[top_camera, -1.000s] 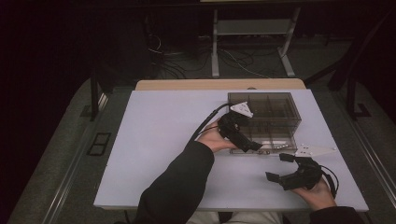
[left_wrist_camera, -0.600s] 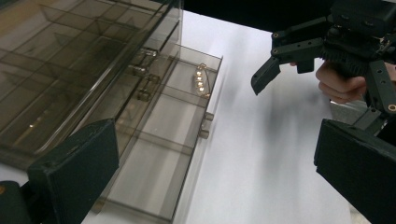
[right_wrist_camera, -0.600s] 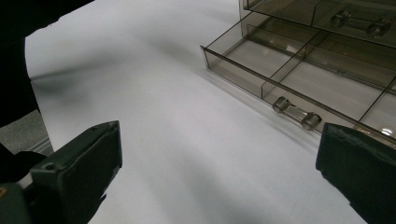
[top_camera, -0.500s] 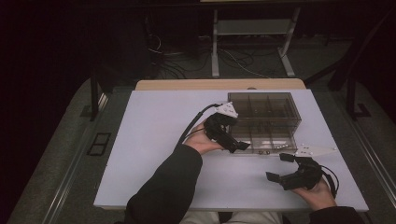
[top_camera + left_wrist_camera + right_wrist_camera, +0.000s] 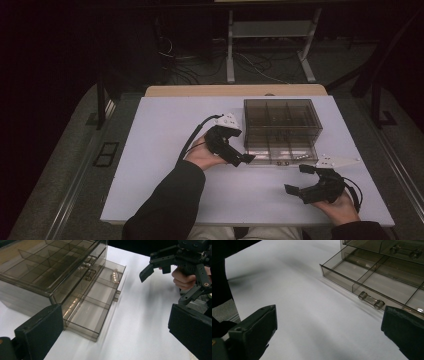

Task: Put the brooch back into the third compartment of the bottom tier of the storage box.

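**A:** ok so where are we at? Left claw has its jaws spread wide with nothing between them, parked right at the left front corner of the box. Right claw is gaping too, holding nothing, and sits well apart from the box near the front edge of the tabletop.

**B:** Yeah, and the bottom drawer is already pulled out toward the person. In the left gripper view you can see its dividers, with something small and shiny in the far compartment. Can't tell what it is. The other compartments look bare.

**A:** So I'd guess the opening part is done, and what's left is either fishing that thing out or pushing the drawer back in. Neither claw touches the handle right now; in the right gripper view it sits between the jaws but farther off.

**B:** The upper drawer's handles are flush, so that one looks shut.

**A:** Any brand or writing anywhere?

**B:** Nope, nothing readable. Smoky clear plastic, plain white tabletop, no labels I can make out.
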Motion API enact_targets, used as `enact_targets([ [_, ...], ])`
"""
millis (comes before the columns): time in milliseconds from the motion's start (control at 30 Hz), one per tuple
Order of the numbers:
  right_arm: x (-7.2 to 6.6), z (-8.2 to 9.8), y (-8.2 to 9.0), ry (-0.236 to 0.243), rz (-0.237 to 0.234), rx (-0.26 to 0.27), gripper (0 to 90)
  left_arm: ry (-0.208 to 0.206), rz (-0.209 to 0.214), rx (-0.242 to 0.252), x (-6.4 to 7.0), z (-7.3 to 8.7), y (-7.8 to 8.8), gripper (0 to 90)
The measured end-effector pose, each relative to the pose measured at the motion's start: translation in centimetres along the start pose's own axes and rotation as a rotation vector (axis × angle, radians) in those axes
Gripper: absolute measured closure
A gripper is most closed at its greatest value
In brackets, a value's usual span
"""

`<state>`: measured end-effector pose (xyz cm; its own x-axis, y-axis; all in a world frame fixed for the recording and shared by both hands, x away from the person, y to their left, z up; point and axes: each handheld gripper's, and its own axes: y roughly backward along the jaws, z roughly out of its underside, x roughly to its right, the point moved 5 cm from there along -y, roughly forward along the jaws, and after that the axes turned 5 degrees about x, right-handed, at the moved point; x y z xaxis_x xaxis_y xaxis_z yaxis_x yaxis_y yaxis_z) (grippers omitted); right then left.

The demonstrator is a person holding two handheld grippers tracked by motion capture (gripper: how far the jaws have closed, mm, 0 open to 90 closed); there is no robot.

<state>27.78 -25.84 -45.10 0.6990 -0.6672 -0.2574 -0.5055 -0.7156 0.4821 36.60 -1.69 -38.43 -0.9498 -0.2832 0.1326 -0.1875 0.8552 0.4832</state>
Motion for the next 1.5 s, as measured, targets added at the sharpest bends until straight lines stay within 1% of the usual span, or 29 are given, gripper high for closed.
enact_targets([
  [167, 0.0, 0.0, 0.0, -0.003, 0.000, -0.001, 0.0, 0.000, -0.013, 0.002, 0.0, 0.6, 0.8, 0.0],
  [400, -0.1, 0.1, 0.0, -0.014, -0.002, -0.009, 0.0, 0.017, -0.031, 0.011, -0.2, 1.4, 1.9, 0.0],
  [467, -0.1, 0.0, 0.0, -0.009, 0.000, -0.007, 0.0, 0.021, -0.038, 0.019, -0.2, 1.7, 2.3, 0.0],
  [533, -0.1, 0.0, 0.0, -0.014, -0.001, -0.009, 0.0, 0.026, -0.046, 0.023, -0.2, 2.0, 2.7, 0.0],
  [633, -0.1, 0.1, -0.1, -0.010, -0.001, -0.010, 0.0, 0.029, -0.055, 0.018, -0.3, 2.5, 3.1, 0.0],
  [767, -0.1, 0.1, -0.1, -0.015, -0.001, -0.012, 0.0, 0.044, -0.068, 0.030, -0.3, 3.3, 3.8, 0.0],
  [833, 0.0, 0.0, -0.1, -0.005, 0.001, -0.007, 0.0, 0.049, -0.074, 0.029, -0.2, 3.8, 4.2, 0.0],
  [1033, 0.0, 0.1, -0.1, 0.003, -0.001, -0.009, 0.0, 0.064, -0.092, 0.034, 0.0, 4.8, 5.1, 0.0],
  [1333, 0.0, 0.1, -0.2, -0.001, 0.000, -0.009, 0.0, 0.076, -0.123, 0.046, 0.4, 6.2, 6.4, 0.0],
  [1500, 0.0, 0.1, -0.2, -0.002, 0.001, -0.011, 0.0, 0.094, -0.134, 0.066, 0.8, 7.0, 6.9, 0.0],
])
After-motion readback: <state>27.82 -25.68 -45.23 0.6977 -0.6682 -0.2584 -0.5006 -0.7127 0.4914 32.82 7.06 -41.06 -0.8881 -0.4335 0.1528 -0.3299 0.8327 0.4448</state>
